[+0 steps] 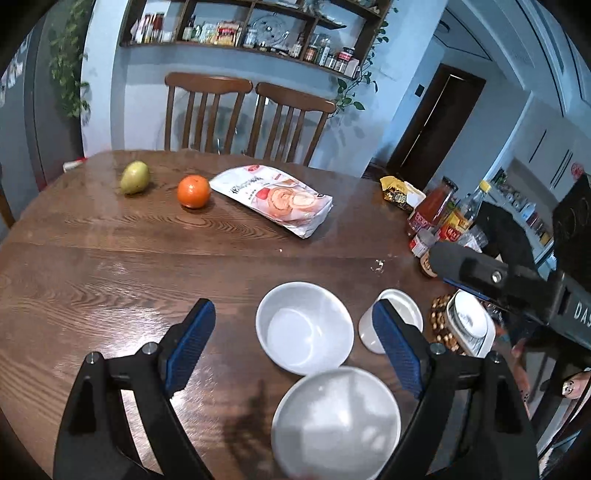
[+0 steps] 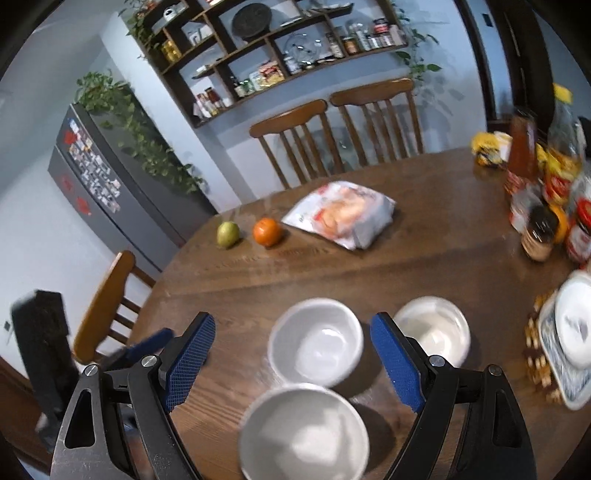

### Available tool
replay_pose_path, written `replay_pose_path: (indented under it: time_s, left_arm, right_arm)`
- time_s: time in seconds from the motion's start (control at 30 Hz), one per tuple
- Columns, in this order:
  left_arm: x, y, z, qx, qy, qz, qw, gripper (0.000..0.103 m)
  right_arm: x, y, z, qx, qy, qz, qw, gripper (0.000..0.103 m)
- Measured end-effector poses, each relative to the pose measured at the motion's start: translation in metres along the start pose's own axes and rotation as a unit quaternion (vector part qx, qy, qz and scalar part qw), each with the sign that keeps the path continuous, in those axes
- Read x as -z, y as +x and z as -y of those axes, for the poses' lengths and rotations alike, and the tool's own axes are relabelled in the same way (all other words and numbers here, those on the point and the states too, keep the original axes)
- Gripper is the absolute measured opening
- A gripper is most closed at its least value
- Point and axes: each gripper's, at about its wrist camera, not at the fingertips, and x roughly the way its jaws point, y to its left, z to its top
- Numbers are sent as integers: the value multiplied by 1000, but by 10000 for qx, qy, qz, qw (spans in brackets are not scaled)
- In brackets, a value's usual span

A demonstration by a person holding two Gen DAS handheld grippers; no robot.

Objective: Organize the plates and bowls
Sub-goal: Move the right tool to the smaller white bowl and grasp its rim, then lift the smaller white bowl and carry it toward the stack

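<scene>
Both of my grippers hang above the round wooden table (image 1: 110,266) with their blue-padded jaws spread wide and nothing between them: my left gripper (image 1: 295,325) and my right gripper (image 2: 291,332) each frame the same bare white crockery below. Nearest to me sits the near white bowl (image 1: 336,421), upright and empty; just beyond it stands the middle white bowl (image 1: 304,326), the two close together, though I cannot tell whether their rims touch. To the right of that one stands a third white bowl (image 2: 434,334), partly hidden behind my own right finger in the left wrist view. Further right, near the table's edge, a small white dish rests on a blue-patterned plate (image 2: 569,384) that lies on a woven mat. Past the bowls the wood is dark, grained and glossy, with a few pale crumbs. Across the middle of the table lie a green pear (image 1: 135,177), an orange (image 1: 193,191) just beside it, and a white snack bag (image 1: 275,199). At the right edge crowd sauce bottles and jars (image 1: 439,214). Behind the table stand two wooden chairs (image 1: 251,114) against a pale blue wall, with open shelves (image 1: 240,33) of jars above, trailing plants, a dark doorway on the right, and a grey fridge (image 2: 110,192) covered in magnets on the left.
</scene>
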Motion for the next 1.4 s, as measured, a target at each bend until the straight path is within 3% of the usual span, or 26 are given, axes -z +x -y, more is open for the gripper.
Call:
replay_pose_path:
  time_s: [0.23, 0.3, 0.47, 0.57, 0.77, 1.0, 1.4]
  left_arm:
    - [10, 59, -26, -288, -142, -680, 9972, 86]
    - [14, 69, -33, -207, -245, -795, 9963, 86]
    - [20, 90, -49, 100, -741, -1044, 9917, 85]
    - [23, 98, -47, 199, -782, -1236, 9890, 83]
    - [27, 99, -43, 275, -706, -1214, 9897, 78]
    - [31, 108, -40, 397, -680, -1392, 9871, 62]
    - [31, 110, -36, 528, -622, -1375, 9871, 60]
  right_arm:
    - [0, 73, 17, -7, 329, -714, 9969, 87]
    - [1, 95, 24, 130, 402, -1072, 9933, 87]
    - [7, 122, 34, 282, 499, -1372, 9889, 87]
    - [11, 128, 35, 360, 487, -1462, 9874, 87]
    - [15, 137, 32, 502, 408, -1604, 9849, 87]
    - [19, 148, 32, 765, 309, -1784, 9805, 87]
    - [29, 161, 18, 714, 34, -2003, 9771, 87]
